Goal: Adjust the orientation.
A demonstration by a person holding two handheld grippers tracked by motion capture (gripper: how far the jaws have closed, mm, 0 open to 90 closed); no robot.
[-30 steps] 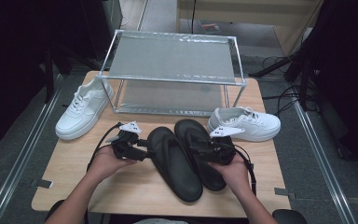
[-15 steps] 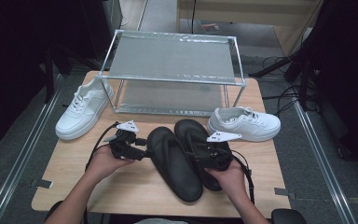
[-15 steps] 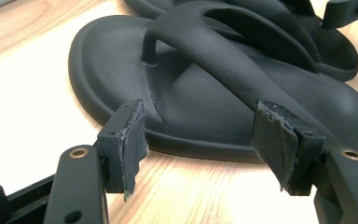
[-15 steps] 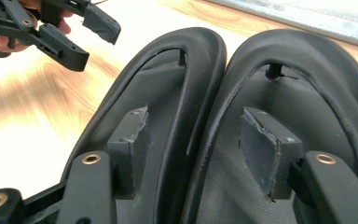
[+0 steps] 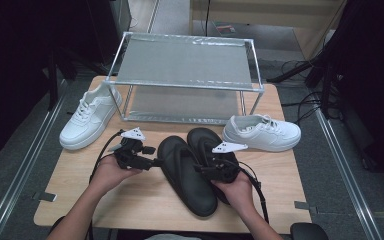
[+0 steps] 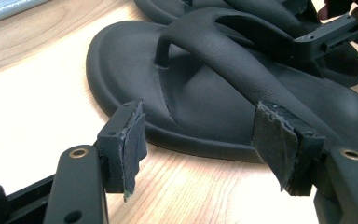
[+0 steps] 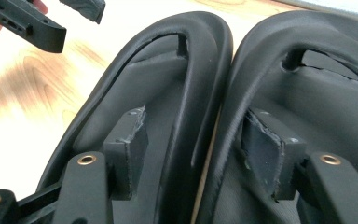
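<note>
High view: pale wooden table (image 5: 145,200) amid dark room, grey floor (image 5: 15,165).

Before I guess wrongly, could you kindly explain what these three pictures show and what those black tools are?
A person at a wooden table holds a hand-held claw in each hand: the left claw and the right claw. One picture looks down from above; the other two come from cameras riding on each claw. On the table lie two black sandals, two white sneakers and a metal rack. Both claws are open. The right claw's jaws, just opening, straddle the sandals' touching edges without gripping.
</note>
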